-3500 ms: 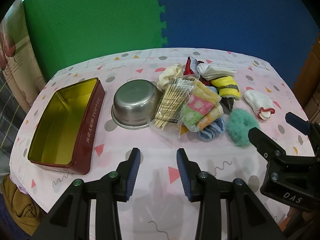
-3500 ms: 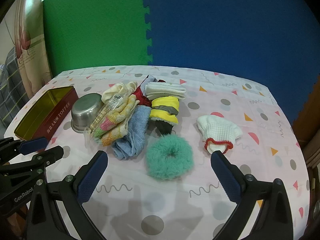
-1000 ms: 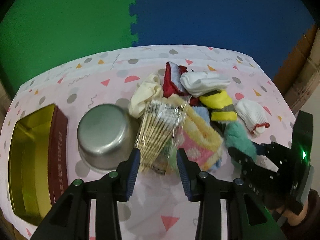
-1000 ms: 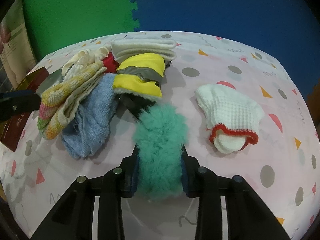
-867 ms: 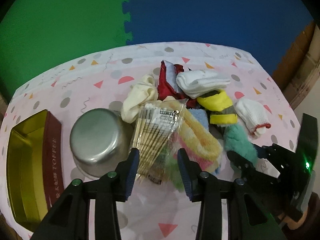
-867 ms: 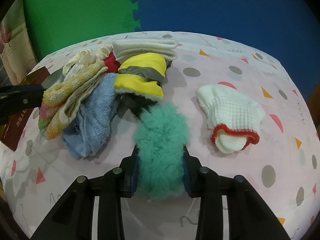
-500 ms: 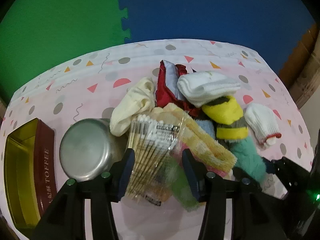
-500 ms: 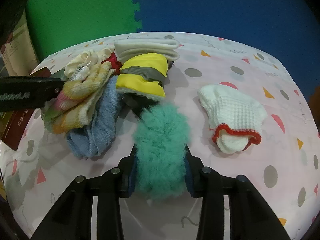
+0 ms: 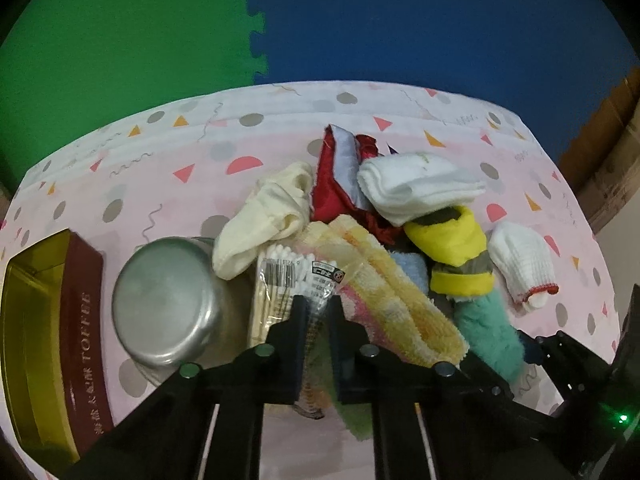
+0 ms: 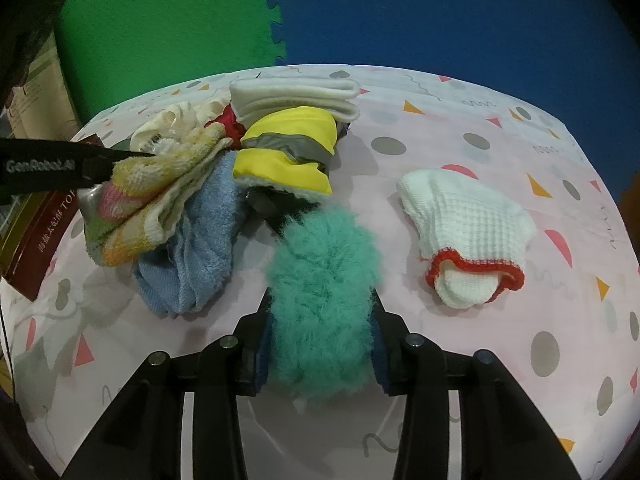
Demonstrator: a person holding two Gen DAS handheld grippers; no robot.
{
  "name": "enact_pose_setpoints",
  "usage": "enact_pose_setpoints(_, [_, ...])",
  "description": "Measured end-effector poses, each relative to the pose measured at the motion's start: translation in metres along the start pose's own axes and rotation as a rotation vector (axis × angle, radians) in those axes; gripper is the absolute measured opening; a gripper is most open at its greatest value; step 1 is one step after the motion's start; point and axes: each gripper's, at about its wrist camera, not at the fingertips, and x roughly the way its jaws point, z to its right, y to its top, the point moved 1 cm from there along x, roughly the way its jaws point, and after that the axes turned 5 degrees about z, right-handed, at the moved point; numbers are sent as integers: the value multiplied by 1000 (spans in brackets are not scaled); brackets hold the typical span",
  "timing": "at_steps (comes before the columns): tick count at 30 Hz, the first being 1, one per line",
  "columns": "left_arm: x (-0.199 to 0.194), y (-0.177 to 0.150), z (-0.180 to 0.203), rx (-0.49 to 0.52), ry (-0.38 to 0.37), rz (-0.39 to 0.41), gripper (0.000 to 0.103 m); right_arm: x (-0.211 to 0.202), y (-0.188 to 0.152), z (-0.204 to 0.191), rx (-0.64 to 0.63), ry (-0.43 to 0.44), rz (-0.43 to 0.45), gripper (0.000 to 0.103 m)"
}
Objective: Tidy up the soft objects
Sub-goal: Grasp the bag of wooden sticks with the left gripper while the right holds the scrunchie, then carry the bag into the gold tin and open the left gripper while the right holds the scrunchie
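Left wrist view: the left gripper [image 9: 317, 312] just snapped its jaws closed on the clear swab pack [image 9: 288, 284] lying on the yellow towel [image 9: 384, 280], next to the steel bowl [image 9: 168, 300]. Half a second ago they stood wide around it. The right gripper [image 10: 320, 320] keeps squeezing the green scrunchie [image 10: 320, 280] on the table. Looks like both picks are set, lift next.

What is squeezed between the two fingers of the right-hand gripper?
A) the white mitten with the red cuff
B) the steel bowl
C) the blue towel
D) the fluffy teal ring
D: the right gripper has its fingers pressed on both sides of the fluffy teal ring, squashing it narrow, while the white mitten lies apart on the cloth.
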Motion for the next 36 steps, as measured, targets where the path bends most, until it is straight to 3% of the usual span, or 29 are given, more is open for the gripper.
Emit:
enact_pose_setpoints(20, [-81, -3, -10, -26, -27, 98, 5, 3, 0, -3, -22, -19, 10, 40])
enact_pose_setpoints(28, [-116, -2, -55, -49, 76, 144, 5, 3, -1, -4, -30, -25, 14, 40])
enact_pose_setpoints(36, [-123, -13, -141, -146, 232, 130, 5, 1, -2, -4, -38, -29, 19, 40])
